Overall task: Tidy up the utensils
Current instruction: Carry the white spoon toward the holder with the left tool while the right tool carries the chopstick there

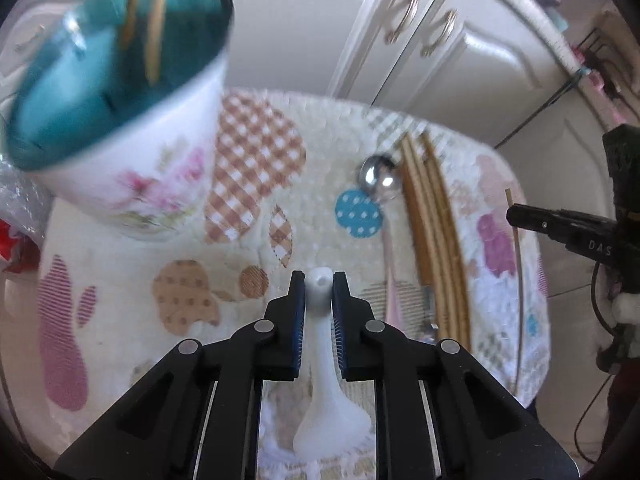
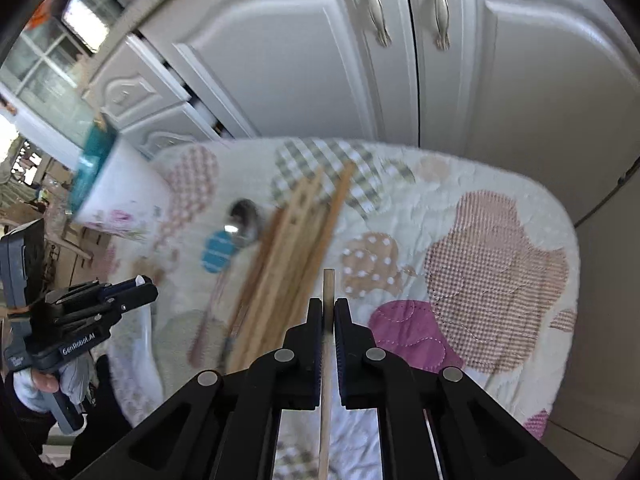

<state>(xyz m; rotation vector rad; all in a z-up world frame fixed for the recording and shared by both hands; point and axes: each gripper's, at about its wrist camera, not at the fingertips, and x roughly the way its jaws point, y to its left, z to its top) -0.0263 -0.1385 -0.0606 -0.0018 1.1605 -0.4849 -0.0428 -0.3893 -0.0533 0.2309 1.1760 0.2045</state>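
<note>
My left gripper [image 1: 319, 280] is shut on the handle of a white ceramic spoon [image 1: 322, 380], whose bowl hangs below the jaws. A floral cup with a teal inside [image 1: 120, 120] stands blurred at upper left and holds two chopsticks [image 1: 156, 24]. My right gripper [image 2: 328, 304] is shut on a single wooden chopstick [image 2: 327, 360], held upright above the cloth. Several more chopsticks [image 2: 296, 256] and a metal spoon [image 2: 244, 220] lie on the patchwork cloth [image 2: 460, 240]. In the left wrist view the right gripper [image 1: 516, 214] with its chopstick [image 1: 518, 264] shows at right.
White cabinet doors with metal handles [image 2: 376, 8] stand close behind the cloth-covered table. A red and clear plastic packet [image 1: 16, 232] sits at the left edge. A cable [image 1: 532, 120] runs down beside the table at right. A person's hand [image 2: 44, 384] holds the left gripper.
</note>
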